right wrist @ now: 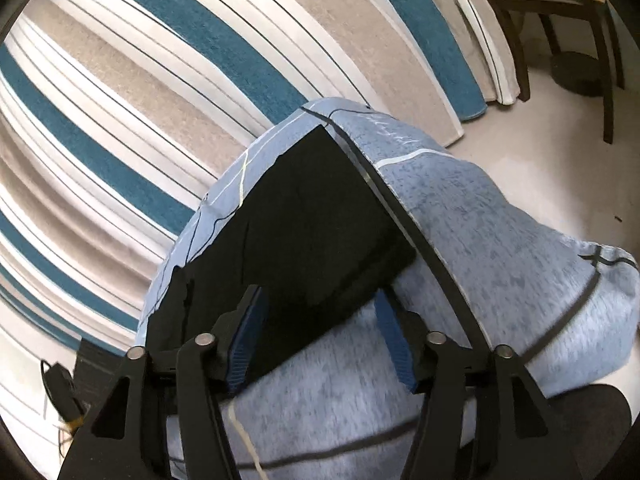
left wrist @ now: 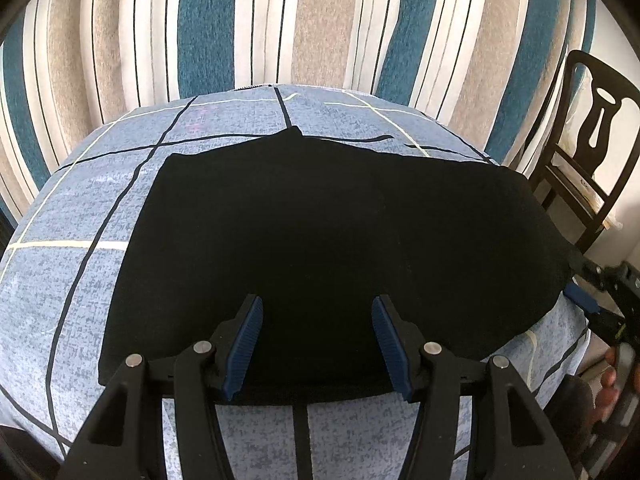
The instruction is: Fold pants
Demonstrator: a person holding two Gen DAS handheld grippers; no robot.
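**me:** Pants (left wrist: 320,240) were lying flat and black on the blue checked cloth (left wrist: 60,280) over the table, already doubled into a broad block by the look of it. My left claw (left wrist: 316,344) hung over the near edge with both blue pads apart and nothing pinched. My right claw (right wrist: 320,344) was at the right-hand end, jaws spread too, one pad over the corner of the fabric and the other over bare cloth, gripping nothing.

**other:** so what was the trick for the next fold?

**me:** I figured each claw had to bite only the pants, both layers at once, and not scoop the tablecloth with them. Black on black hid the seams from me, so I'd have gone by the outline. Lift both ends evenly, or the block skews.

**other:** anything in the way?

**me:** Not on top. Striped curtain (left wrist: 280,20) sat close behind the table, and a dark wooden chair (left wrist: 592,140) stood off to the right, well apart.
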